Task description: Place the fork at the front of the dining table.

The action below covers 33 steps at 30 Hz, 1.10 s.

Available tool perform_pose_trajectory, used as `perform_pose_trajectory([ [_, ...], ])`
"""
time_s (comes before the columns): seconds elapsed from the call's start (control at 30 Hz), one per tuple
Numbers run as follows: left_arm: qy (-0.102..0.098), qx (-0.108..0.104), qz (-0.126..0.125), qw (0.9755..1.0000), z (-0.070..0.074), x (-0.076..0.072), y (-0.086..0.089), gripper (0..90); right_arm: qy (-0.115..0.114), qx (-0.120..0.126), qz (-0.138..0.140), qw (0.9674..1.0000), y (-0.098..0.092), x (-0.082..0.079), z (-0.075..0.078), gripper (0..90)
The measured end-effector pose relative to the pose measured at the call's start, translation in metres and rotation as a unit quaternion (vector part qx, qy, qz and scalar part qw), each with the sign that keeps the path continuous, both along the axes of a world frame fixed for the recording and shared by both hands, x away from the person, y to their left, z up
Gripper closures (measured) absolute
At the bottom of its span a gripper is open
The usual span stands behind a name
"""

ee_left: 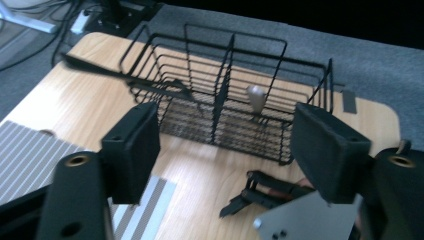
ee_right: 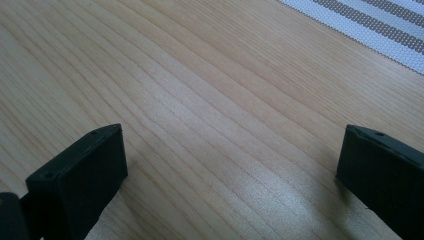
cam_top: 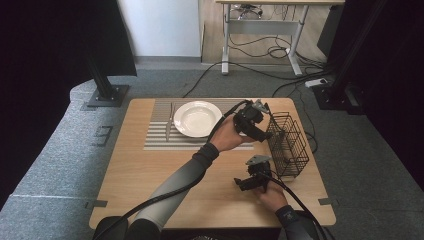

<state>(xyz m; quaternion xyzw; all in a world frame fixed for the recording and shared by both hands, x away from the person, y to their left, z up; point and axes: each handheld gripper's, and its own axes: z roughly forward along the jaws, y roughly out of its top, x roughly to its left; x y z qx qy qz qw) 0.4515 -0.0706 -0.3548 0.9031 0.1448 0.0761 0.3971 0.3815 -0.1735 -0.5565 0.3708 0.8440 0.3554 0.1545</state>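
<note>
High view: left tongs (cam_top: 263, 131) hover beside wire basket (cam_top: 287, 145), jaws apart.

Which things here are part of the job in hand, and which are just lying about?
Likely in the job: wire basket, utensil standing in it, left claw open before it, plate, knife, striped placemat.
Lying about: right claw idle and open over the table, far desk, floor cables, power strip.
</note>
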Motion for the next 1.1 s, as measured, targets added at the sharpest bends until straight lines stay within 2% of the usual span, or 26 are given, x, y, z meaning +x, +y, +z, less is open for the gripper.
perform_pose_trajectory([
  [0.1, 0.004, 0.008, -0.008, 0.9999, -0.006, 0.001, -0.014, 34.3, 0.001, 0.000, 0.000, 1.0000, 0.000, 0.000, 0.000, 0.0],
  [0.23, 0.010, 0.011, -0.007, 0.9999, -0.011, 0.003, -0.022, 38.1, 0.002, 0.000, -0.001, 1.0000, 0.000, 0.000, 0.000, 0.0],
  [0.33, 0.019, 0.013, -0.008, 0.9997, -0.016, 0.004, -0.030, 44.6, 0.002, 0.001, 0.000, 1.0000, 0.000, 0.000, 0.000, 0.0],
  [0.43, 0.022, 0.026, -0.012, 0.9993, -0.021, 0.005, -0.036, 51.6, 0.003, 0.001, 0.000, 1.0000, 0.000, -0.001, 0.000, 0.0],
  [0.5, 0.032, 0.033, -0.013, 0.9988, -0.024, 0.006, -0.041, 54.5, 0.002, 0.000, 0.001, 1.0000, 0.000, 0.000, 0.000, 0.0],
  [0.6, 0.044, 0.032, -0.013, 0.9984, -0.025, 0.008, -0.044, 58.2, 0.002, 0.000, 0.001, 1.0000, 0.000, 0.000, 0.000, 0.0],
  [0.63, 0.050, 0.033, -0.012, 0.9981, -0.025, 0.009, -0.046, 63.7, 0.001, 0.000, 0.000, 1.0000, 0.000, 0.000, 0.000, 0.0],
  [0.67, 0.054, 0.033, -0.012, 0.9979, -0.025, 0.009, -0.047, 63.7, 0.001, 0.000, 0.000, 1.0000, 0.000, 0.000, 0.000, 0.0],
  [0.73, 0.058, 0.036, -0.008, 0.9976, -0.025, 0.009, -0.049, 71.7, 0.001, 0.000, 0.001, 1.0000, 0.000, 0.000, 0.000, 0.0],
  [0.83, 0.071, 0.027, -0.015, 0.9970, -0.023, 0.007, -0.050, 77.3, 0.000, 0.000, 0.003, 1.0000, 0.000, 0.000, 0.000, 0.0],
  [0.87, 0.069, 0.024, -0.016, 0.9972, -0.023, 0.006, -0.049, 81.2, 0.000, -0.001, 0.004, 1.0000, 0.000, 0.000, 0.000, 0.0],
  [0.93, 0.076, 0.009, -0.025, 0.9968, -0.020, 0.005, -0.048, 86.2, 0.002, 0.000, 0.002, 1.0000, 0.000, -0.001, 0.000, 0.0],
  [0.97, 0.062, 0.005, -0.025, 0.9978, -0.014, 0.002, -0.046, 86.7, 0.003, 0.000, 0.001, 1.0000, 0.000, -0.001, 0.000, 0.0],
  [1.1, 0.054, 0.002, -0.028, 0.9981, -0.007, 0.001, -0.043, 86.9, 0.002, 0.000, 0.002, 1.0000, 0.000, -0.001, 0.000, 0.0],
])
